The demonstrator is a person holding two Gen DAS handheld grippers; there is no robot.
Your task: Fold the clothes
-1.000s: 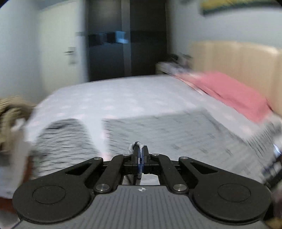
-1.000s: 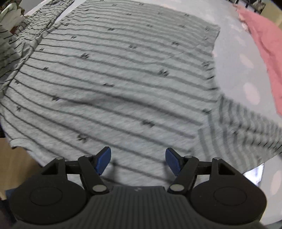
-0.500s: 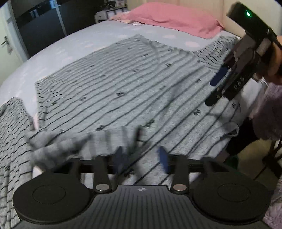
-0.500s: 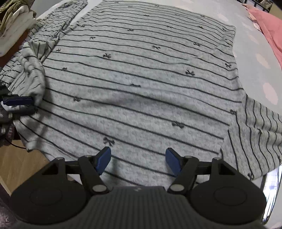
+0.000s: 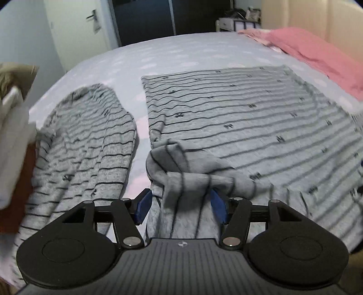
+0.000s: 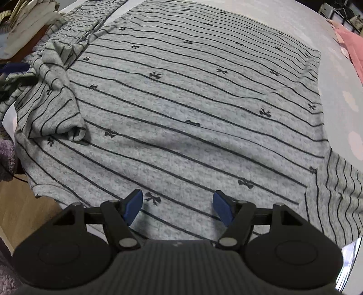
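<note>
A grey long-sleeved shirt (image 5: 249, 118) with thin black stripes and small bows lies spread flat on the bed; it also fills the right wrist view (image 6: 192, 109). One sleeve (image 5: 90, 140) lies stretched out to the left. A bunched fold of the shirt's shoulder (image 5: 181, 168) lies between the open jaws of my left gripper (image 5: 181, 205); the same fold shows in the right wrist view (image 6: 59, 104). My right gripper (image 6: 179, 207) is open and empty, just above the shirt's near edge.
The bed has a pale sheet (image 5: 170, 52) with faint pink spots. A pink pillow (image 5: 317, 54) lies at the headboard end. A pile of folded clothes (image 6: 25, 18) sits at the left beside the bed. Wooden floor (image 6: 18, 204) shows past the bed's near edge.
My left gripper was shut a second ago, then opened and dropped to the shirt's shoulder fold. The right gripper stayed open and moved closer over the shirt.
</note>
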